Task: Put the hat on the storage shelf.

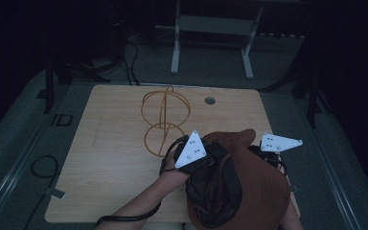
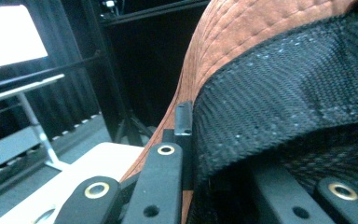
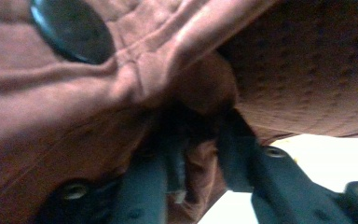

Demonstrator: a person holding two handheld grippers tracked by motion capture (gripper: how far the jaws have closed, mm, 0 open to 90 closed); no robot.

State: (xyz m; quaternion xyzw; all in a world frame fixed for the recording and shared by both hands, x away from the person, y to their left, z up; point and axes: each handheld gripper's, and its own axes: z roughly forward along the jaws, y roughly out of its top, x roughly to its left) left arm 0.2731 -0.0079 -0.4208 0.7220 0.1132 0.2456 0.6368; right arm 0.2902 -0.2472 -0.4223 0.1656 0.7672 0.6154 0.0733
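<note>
both grippers clamped on brown cap (image 1: 261, 187) lower right, left gripper (image 2: 186, 140) on rim, right gripper (image 3: 200, 154) pinching fabric, wire stand (image 1: 165, 120) centre

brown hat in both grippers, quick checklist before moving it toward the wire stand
1. Left gripper on the brown hat: ok. The left gripper view shows its jaws shut on the rim, at the black inner band.
2. Right gripper on the hat: ok. The right gripper view shows brown fabric pinched between its jaws.
3. Hat off the table: cannot tell; the hat hides what lies under it.
4. Wire stand upright: ok, it stands on the table beyond the left gripper.
5. Path to the stand: ok, bare tabletop around it in the high view.
6. Cable clear of the hat: ok, it trails along the forearm.
</note>
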